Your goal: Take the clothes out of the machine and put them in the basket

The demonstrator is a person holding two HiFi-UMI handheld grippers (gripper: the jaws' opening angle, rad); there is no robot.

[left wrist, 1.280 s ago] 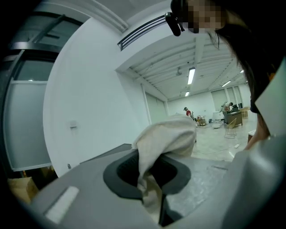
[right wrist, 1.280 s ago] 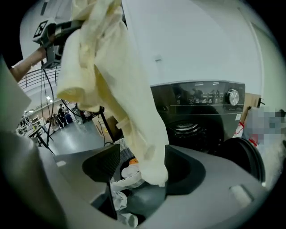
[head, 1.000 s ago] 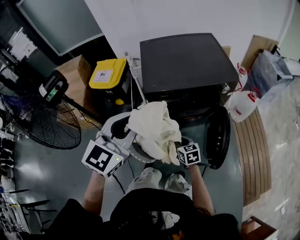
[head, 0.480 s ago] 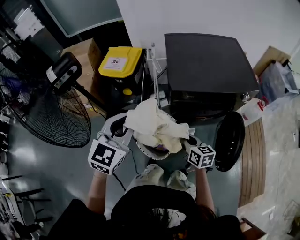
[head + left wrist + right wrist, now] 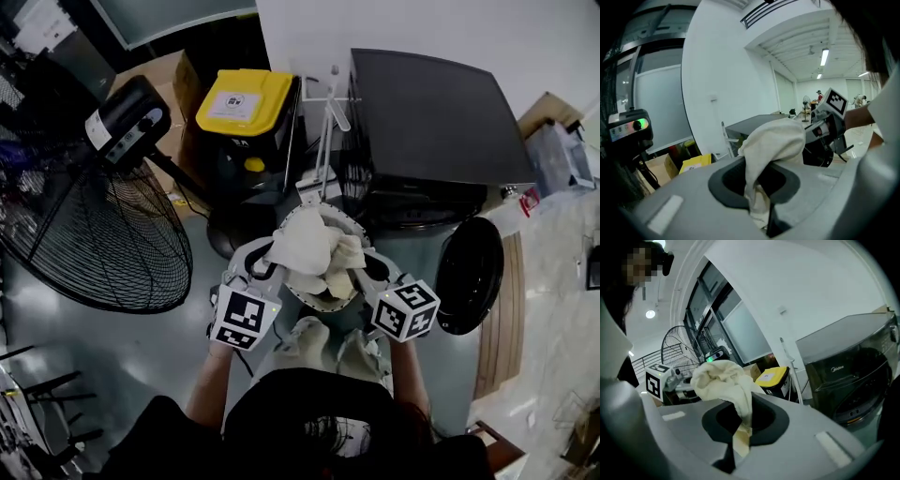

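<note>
Cloth [image 5: 305,249], cream and bunched, hangs between both claws over the mouth of the basket [image 5: 317,303]. Whether it touches the basket's inside cannot be told.

Left claw [image 5: 274,253]: the left gripper view shows its jaws closed [image 5: 761,208] on a fold of the cloth [image 5: 774,140], which rises out of the gap and drapes to the right.

Right claw [image 5: 362,259]: the right gripper view shows its jaws likewise clamped [image 5: 736,446] on a hanging fold, with the bulk of the cloth [image 5: 723,378] mounded up and to the left.

The claws meet the bundle from opposite sides, and each appears in the other's view [image 5: 826,125] [image 5: 670,378].

The basket stands on the floor before the machine [image 5: 431,117], near its front left corner. The machine's door [image 5: 469,276] is swung open at the right, and a fan [image 5: 89,234] stands to the left.
</note>
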